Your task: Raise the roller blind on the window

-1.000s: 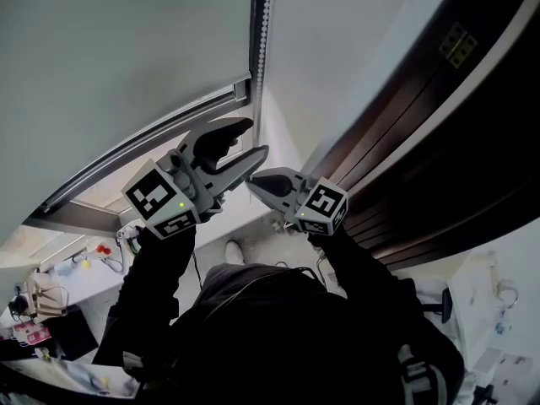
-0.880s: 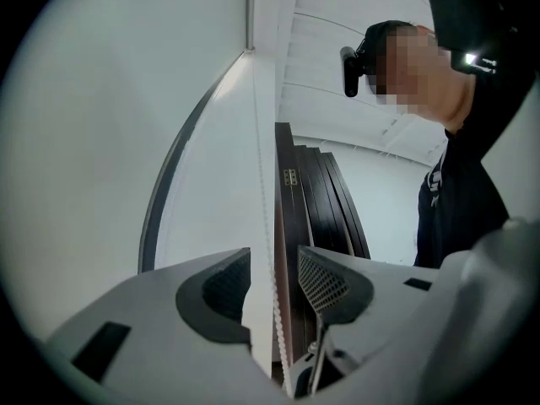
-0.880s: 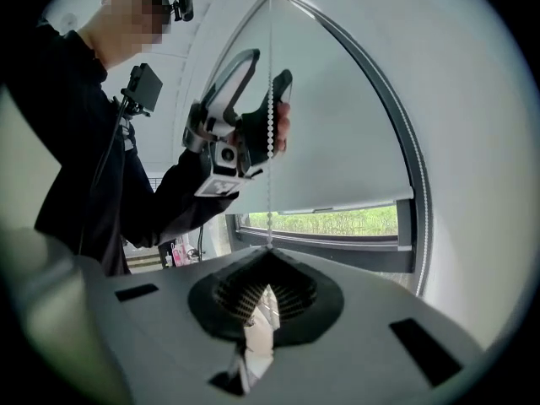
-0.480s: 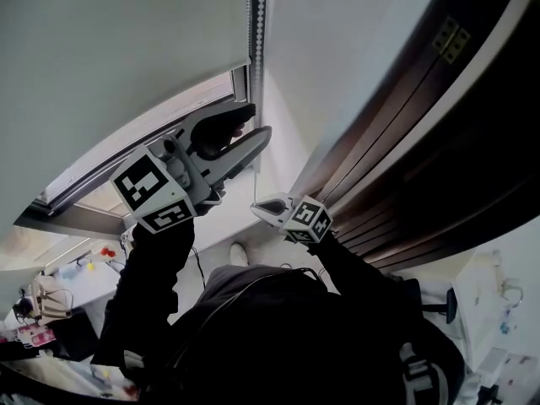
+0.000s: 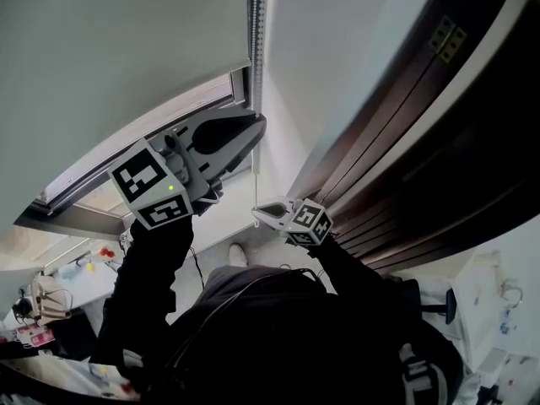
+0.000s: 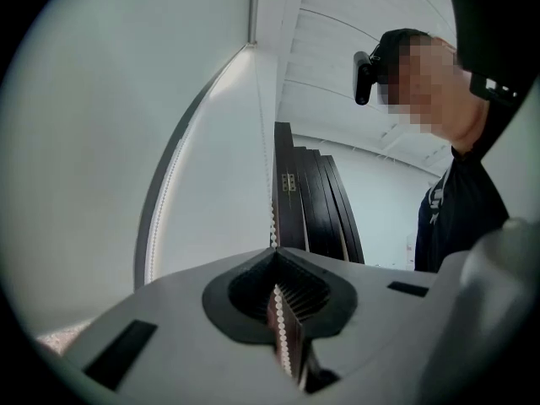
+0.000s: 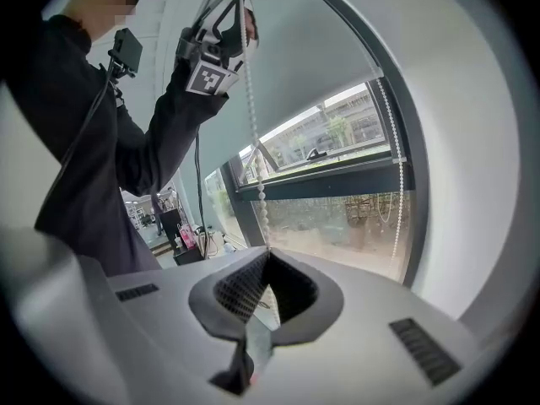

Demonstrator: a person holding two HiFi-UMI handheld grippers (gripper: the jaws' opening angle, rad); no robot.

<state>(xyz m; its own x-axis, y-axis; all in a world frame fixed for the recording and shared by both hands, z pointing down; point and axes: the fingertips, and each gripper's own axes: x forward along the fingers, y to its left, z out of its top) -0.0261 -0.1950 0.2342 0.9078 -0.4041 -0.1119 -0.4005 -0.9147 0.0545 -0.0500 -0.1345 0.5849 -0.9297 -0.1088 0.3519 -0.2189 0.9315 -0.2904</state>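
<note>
Since a second ago our left gripper (image 5: 256, 128) has climbed and closed its smooth grey jaws on the white bead chain (image 5: 260, 24). Lower down, our right gripper (image 5: 260, 214) pinches the same chain between ribbed black pads (image 7: 240, 289). The plain, pale roller blind (image 5: 110, 40) covers most of the window (image 7: 337, 133)

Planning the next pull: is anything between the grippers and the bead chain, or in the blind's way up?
Nothing visible does. The left gripper and, lower down, the right gripper are each shut directly on the bead chain. Nothing crosses the roller blind or its bottom edge.
</note>
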